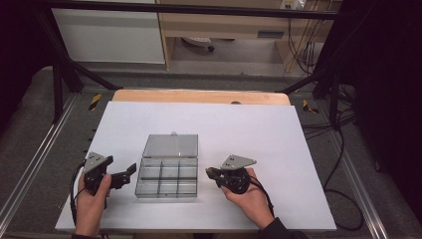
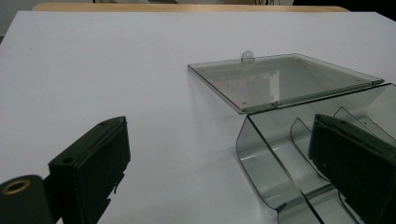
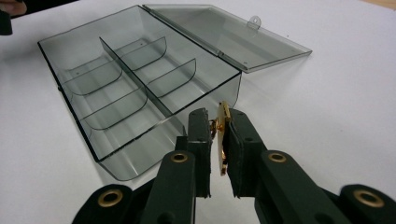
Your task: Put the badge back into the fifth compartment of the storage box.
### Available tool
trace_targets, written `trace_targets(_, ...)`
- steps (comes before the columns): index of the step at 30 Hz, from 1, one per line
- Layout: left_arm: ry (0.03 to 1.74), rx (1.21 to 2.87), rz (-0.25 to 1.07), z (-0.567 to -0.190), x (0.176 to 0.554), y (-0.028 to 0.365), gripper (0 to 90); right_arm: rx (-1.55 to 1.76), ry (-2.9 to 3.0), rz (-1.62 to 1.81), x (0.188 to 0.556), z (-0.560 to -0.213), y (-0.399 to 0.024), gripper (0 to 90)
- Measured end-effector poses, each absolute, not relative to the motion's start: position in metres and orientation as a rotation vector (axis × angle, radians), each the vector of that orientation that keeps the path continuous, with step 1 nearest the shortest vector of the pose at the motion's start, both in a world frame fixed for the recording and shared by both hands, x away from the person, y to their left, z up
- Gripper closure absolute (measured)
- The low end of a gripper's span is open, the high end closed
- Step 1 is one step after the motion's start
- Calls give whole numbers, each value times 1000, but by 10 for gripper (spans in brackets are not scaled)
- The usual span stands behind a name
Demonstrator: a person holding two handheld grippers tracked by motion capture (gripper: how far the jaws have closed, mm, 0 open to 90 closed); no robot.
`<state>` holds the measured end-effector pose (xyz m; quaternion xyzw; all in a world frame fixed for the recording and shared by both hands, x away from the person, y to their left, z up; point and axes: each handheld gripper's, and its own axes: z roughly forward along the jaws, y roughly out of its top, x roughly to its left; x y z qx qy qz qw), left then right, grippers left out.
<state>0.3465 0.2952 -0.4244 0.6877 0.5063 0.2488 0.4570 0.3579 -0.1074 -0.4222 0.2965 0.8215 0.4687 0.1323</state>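
Jaws of the right gripper [image 3: 218, 140] pinch a thin gold piece [image 3: 223, 137], possibly an earring, edge-on just beside the open organizer box [image 3: 140, 88]'s near end wall. Left gripper [image 2: 219, 172], jaws spread, flanks the box's opposite end.

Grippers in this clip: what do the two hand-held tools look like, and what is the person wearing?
Both the left gripper and right gripper have black bodies, each topped by a grey three-cornered plate, with a black cable trailing back. The right gripper view shows flat black jaws on arms with brass-coloured rivets. A dark sleeve covers the right wrist.
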Motion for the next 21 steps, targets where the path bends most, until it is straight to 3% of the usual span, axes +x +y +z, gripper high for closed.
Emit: trace_targets(21,1256,1704,620,-425,346,297,62,805,2347,1469,362,-392,-94,811)
